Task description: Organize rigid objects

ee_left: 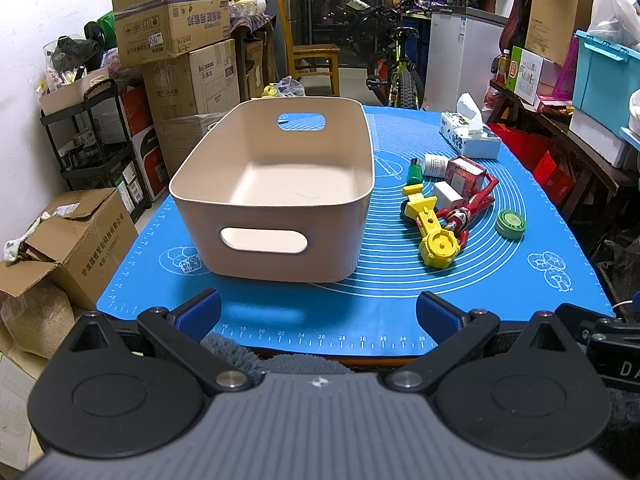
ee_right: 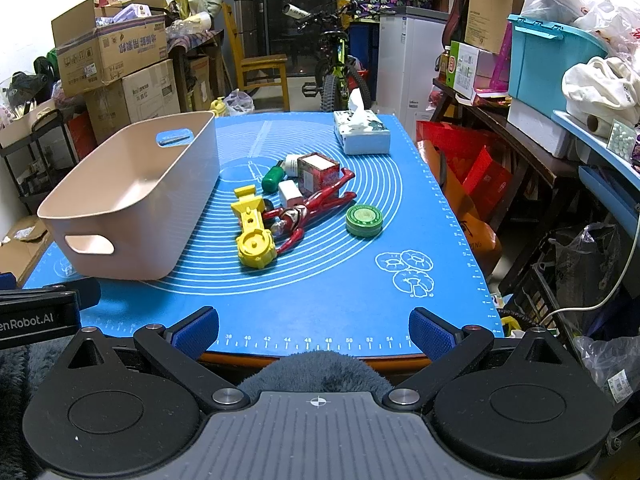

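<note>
A blue mat [ee_right: 360, 280] covers the table, bearing a beige bin [ee_right: 132, 200], tissue box [ee_right: 362, 132], and clustered toys, perhaps touching.

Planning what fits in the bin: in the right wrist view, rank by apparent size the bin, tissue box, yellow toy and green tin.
1. bin
2. tissue box, though farthest away
3. yellow toy
4. green tin

The pink bin [ee_left: 276, 216] looks like smooth matt plastic, the blue mat [ee_right: 360, 280] like smooth silicone, the yellow toy [ee_right: 254, 232] and red figure [ee_right: 316, 204] glossy plastic, the tissue pack [ee_right: 362, 130] soft paper
</note>
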Demonstrator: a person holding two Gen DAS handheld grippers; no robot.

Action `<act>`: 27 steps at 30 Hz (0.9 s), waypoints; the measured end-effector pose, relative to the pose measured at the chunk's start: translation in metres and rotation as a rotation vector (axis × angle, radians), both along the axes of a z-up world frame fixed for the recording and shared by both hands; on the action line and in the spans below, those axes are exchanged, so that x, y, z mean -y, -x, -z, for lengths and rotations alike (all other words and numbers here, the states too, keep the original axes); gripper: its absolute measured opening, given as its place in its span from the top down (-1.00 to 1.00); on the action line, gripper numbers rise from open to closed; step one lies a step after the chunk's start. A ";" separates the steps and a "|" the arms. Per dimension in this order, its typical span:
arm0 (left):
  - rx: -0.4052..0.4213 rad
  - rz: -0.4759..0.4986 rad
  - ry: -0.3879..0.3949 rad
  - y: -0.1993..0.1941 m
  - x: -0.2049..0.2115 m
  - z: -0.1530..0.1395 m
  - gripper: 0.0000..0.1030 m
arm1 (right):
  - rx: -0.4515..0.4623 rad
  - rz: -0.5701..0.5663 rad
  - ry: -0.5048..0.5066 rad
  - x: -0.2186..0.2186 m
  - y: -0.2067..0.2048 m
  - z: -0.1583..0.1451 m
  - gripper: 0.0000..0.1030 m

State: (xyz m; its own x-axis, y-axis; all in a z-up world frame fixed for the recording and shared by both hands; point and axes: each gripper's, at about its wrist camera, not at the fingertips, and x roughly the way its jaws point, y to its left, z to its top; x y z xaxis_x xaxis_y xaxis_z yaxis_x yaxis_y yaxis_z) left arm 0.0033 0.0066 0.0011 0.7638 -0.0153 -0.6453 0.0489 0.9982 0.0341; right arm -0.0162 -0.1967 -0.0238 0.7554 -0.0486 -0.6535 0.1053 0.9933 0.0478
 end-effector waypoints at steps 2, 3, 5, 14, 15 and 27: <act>-0.002 -0.009 0.013 -0.001 -0.004 -0.003 -0.99 | 0.011 -0.004 -0.008 0.000 0.000 -0.003 -0.96; -0.004 -0.015 0.018 -0.003 -0.006 -0.005 -0.99 | 0.014 -0.009 -0.014 -0.001 0.000 -0.005 -0.95; -0.004 -0.029 0.027 -0.006 -0.011 -0.012 -0.99 | 0.019 -0.020 -0.021 -0.002 -0.004 -0.009 -0.95; 0.050 -0.110 0.009 -0.046 -0.041 -0.058 -0.99 | 0.061 -0.080 -0.016 -0.007 -0.040 -0.034 -0.95; 0.048 -0.121 0.012 -0.054 -0.045 -0.060 -0.99 | 0.057 -0.081 -0.025 -0.006 -0.047 -0.035 -0.95; -0.046 -0.177 -0.010 -0.148 -0.091 -0.051 -0.65 | -0.041 -0.144 0.001 -0.011 -0.143 -0.013 -0.82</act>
State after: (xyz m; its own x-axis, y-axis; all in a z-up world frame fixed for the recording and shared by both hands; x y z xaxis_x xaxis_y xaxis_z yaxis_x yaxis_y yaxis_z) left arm 0.1511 0.0974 0.0518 0.7238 0.1239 -0.6788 -0.1262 0.9909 0.0463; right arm 0.1271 -0.1855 -0.0104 0.7274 0.0574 -0.6838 -0.0361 0.9983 0.0455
